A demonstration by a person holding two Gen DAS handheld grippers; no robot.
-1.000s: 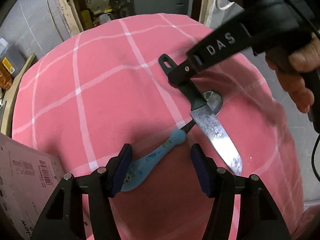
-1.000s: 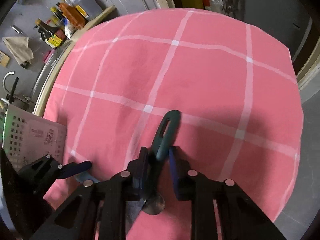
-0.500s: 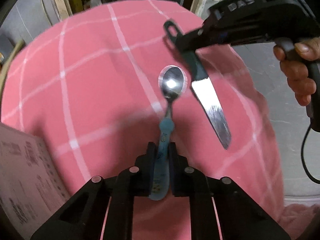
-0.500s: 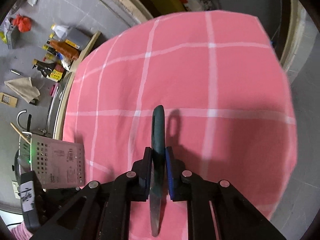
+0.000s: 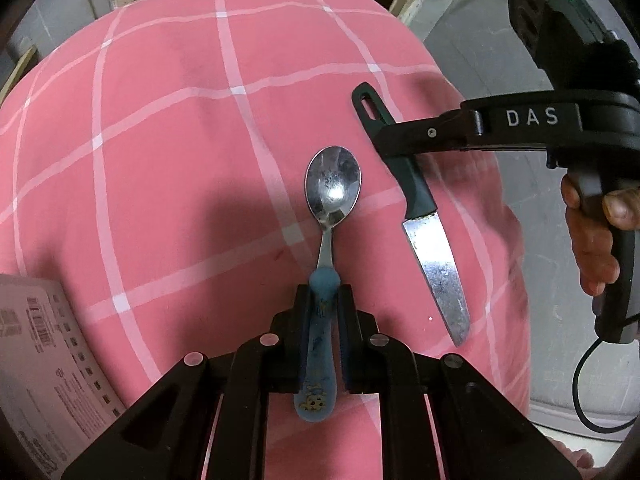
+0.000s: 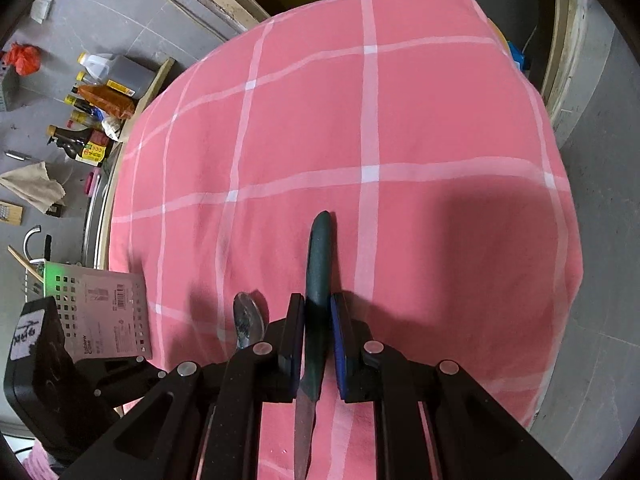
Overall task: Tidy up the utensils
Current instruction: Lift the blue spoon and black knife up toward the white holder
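left gripper (image 5: 323, 300) clamped tight on the blue handle of a spoon (image 5: 333, 188), bowl pointing to 12 o'clock above the pink checked tablecloth (image 5: 160, 160). right gripper (image 6: 316, 320) pinched shut on the dark green handle of a knife (image 5: 434, 256), blade slanting toward 5 o'clock in the left wrist view, just right of the spoon. perforated utensil holder (image 6: 108, 312) at 9 o'clock on the cloth's edge.

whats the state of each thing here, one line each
spoon: held by its blue handle in the left tongs, bowl facing up
knife: held by its dark handle in the right tongs
perforated holder: standing at the table edge, contents hidden
tablecloth: spread flat
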